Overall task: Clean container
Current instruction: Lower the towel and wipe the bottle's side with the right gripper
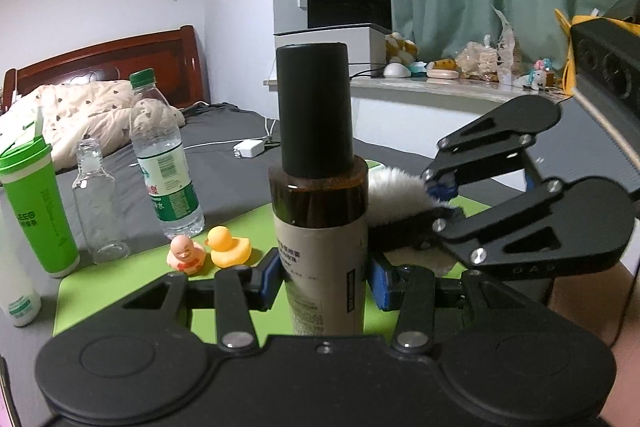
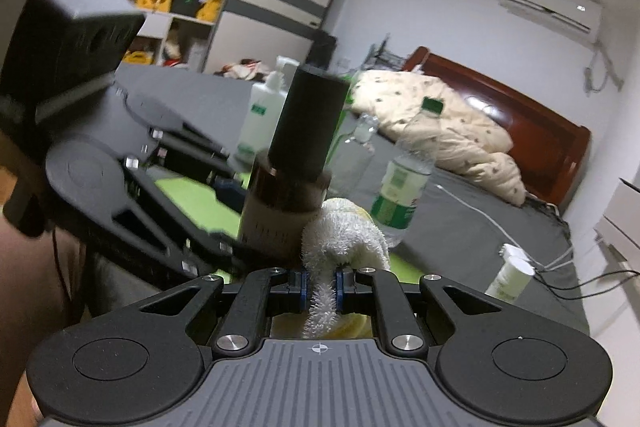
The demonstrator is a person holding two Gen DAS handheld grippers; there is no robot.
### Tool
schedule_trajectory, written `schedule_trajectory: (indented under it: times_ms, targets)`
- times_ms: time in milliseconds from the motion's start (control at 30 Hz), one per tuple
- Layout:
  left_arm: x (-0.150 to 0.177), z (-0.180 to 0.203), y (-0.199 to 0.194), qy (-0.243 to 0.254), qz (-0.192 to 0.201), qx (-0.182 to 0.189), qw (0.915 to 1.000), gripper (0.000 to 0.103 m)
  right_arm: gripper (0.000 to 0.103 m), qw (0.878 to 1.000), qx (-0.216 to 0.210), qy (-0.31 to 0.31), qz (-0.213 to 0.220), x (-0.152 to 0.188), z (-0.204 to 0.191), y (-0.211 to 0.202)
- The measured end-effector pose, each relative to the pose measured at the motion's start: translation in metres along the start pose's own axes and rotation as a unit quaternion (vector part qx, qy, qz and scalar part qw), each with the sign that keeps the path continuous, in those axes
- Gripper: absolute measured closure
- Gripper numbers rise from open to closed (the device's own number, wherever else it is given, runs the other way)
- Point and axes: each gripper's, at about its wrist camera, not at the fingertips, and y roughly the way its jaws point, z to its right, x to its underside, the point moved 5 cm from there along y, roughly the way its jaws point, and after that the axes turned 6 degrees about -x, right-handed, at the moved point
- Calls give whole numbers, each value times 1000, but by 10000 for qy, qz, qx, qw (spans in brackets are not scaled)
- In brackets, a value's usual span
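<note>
A brown bottle point(image 1: 320, 211) with a tall black cap and a pale label stands upright over the green mat point(image 1: 112, 283). My left gripper point(image 1: 324, 277) is shut on the bottle's lower body, its blue pads pressing both sides. A white fluffy cloth point(image 2: 340, 239) is pinched in my right gripper point(image 2: 321, 287), which is shut on it. The cloth point(image 1: 394, 191) rests against the bottle's right side, just below its shoulder. In the right wrist view the bottle point(image 2: 288, 195) rises directly behind the cloth, and the left gripper point(image 2: 132, 195) comes in from the left.
On the grey bed sheet to the left stand a green cup point(image 1: 36, 211), an empty clear glass bottle point(image 1: 96, 199) and a water bottle point(image 1: 164, 155). Two rubber ducks point(image 1: 208, 251) sit on the mat. A white charger and cable point(image 1: 249, 148) lie behind. A person's forearm point(image 1: 584, 307) shows at the right.
</note>
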Motion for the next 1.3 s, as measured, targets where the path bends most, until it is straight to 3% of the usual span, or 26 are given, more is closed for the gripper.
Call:
schedule_trajectory:
  times_ms: [333, 867, 1300]
  targets:
    - [0, 2, -2, 111, -11, 24, 9999, 60, 90, 9976, -580, 388, -46, 30, 16, 15]
    - [-1, 3, -1, 40, -21, -80, 10000, 60, 90, 9952, -622, 597, -454, 59, 5, 30]
    - [-1, 3, 1, -107, -38, -253, 9996, 59, 90, 9948, -702, 684, -287, 60, -20, -4]
